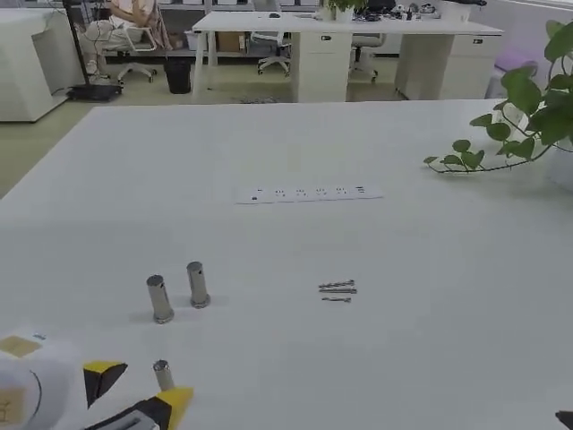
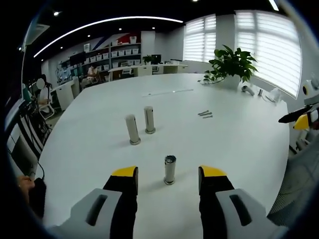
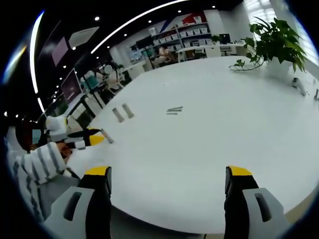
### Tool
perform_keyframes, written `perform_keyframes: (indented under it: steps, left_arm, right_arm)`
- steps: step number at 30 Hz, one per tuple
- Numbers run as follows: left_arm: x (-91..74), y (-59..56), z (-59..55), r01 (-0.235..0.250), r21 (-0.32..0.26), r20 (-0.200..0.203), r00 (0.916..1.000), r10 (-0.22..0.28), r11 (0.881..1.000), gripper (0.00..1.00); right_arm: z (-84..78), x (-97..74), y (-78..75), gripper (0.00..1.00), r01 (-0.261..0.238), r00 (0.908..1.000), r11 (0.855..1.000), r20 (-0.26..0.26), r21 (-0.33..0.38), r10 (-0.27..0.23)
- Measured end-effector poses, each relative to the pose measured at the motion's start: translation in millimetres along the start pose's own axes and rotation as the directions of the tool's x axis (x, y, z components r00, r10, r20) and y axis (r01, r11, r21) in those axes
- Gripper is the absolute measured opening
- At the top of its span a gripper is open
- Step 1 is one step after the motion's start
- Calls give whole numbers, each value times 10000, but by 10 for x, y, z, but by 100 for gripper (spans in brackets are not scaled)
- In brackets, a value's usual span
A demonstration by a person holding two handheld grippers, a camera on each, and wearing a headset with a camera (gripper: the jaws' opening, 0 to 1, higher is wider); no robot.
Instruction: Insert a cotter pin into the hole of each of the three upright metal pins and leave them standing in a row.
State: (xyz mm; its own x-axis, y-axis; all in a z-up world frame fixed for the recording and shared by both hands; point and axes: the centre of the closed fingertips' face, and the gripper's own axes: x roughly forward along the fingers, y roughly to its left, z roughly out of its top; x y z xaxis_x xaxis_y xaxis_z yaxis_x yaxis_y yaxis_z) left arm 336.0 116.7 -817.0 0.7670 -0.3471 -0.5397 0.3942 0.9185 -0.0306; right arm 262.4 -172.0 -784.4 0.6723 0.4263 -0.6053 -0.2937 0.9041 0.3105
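the left gripper (image 2: 169, 175), jaws apart, straddled the nearest metal pin (image 2: 170, 169) without touching; closing squarely on its shaft would likely keep it upright. two other pins (image 1: 159, 298) stood beyond, cotter pins (image 1: 337, 291) lay rightward; the right gripper (image 3: 167, 184) hung spread, empty.

The left gripper (image 2: 168, 174), grey-bodied with black jaws and yellow tips, has its jaws spread wide and grips nothing. The right gripper (image 3: 168, 174), of the same build, is equally spread and empty. An arm in a striped sleeve (image 3: 35, 167) carries the left gripper.
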Motion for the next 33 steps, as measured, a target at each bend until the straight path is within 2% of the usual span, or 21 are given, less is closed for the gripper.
perform_keyframes:
  steps: [2,6,9,14,17,19,22,24,27,33]
  left_arm:
    - [-13,12,-22,195,-30,40,9998,-195,9998,50]
    - [-22,-8,-111,510,-102,-330,9981,-513,9986,59]
    - [-37,-62,-147,1030,-311,-269,9942,-1039,9942,63]
    - [-90,-80,-214,1360,-384,-322,9900,-1372,9900,73]
    - [-131,-107,-229,1538,-398,-309,9874,-1551,9873,79]
    - [-172,-118,-228,1586,-151,-433,9863,-1592,9872,84]
    - [-217,-110,-158,1634,-76,-205,9863,-1636,9865,93]
    - [-231,-110,-127,1764,-310,-120,9842,-1768,9838,100]
    - [-249,-114,-113,1881,-355,-120,9820,-1886,9815,100]
    - [-270,-100,-165,1887,-495,-269,9814,-1901,9808,100]
  right_arm:
    - [7,-8,-11,96,19,10000,10000,-10,-38,-19]
    - [76,-34,-85,96,136,9999,9996,12,-257,-136]
    - [134,-49,-152,96,265,9996,9985,-5,-484,-266]
    - [263,-56,-215,96,396,9992,9961,95,-785,-390]
    - [336,-34,-200,96,334,9994,9947,143,-973,-322]
    - [378,-12,-187,96,288,9996,9922,77,-1209,-281]
    - [445,28,-171,96,202,9998,9884,21,-1502,-201]
    - [486,63,-155,96,87,9999,9841,-110,-1776,-108]
    - [554,111,-146,96,9,9996,9746,-287,-2239,-75]
    - [675,222,-110,96,-226,9975,9507,-711,-3093,6]
